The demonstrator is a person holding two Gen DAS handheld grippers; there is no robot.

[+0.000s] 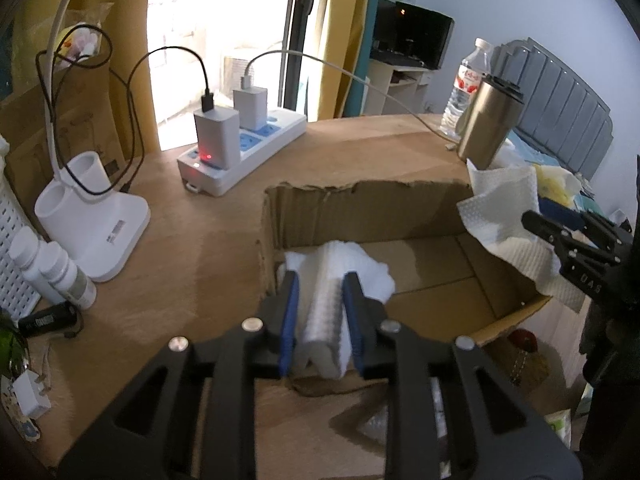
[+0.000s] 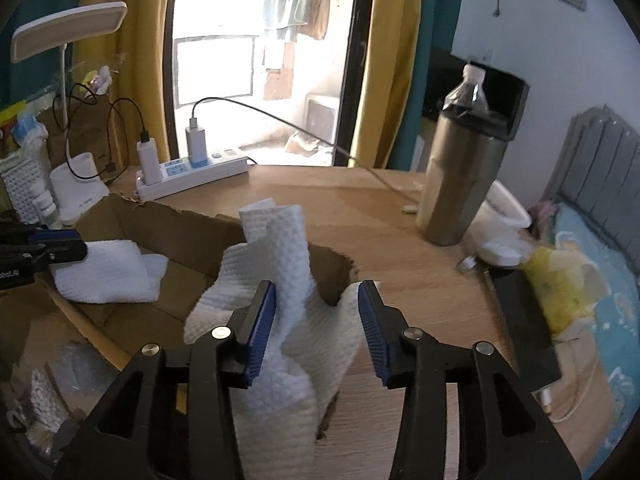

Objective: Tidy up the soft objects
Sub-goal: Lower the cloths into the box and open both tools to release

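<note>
1. The left gripper (image 1: pixel 320 308) was clenched on a folded white cloth (image 1: pixel 326 300), low inside the box (image 1: pixel 360 204) by its near left corner.
2. The cloth's long side ran straight away from the left gripper, toward the far wall of the box.
3. The right gripper (image 2: pixel 316 328) had its jaws wide apart. A paper towel (image 2: pixel 288 280) stood between them, draped over the right edge of the box. It touched the left pad (image 2: pixel 262 326) but not the other (so I judged it let go, not held).
4. The towel stood tall, its long side going up. The right gripper was the nearer one to it; the left was well apart.
5. Writing: the right gripper's side seemed to read "UAS". The bottle (image 1: pixel 466 80) had a red label too small to read.
</note>
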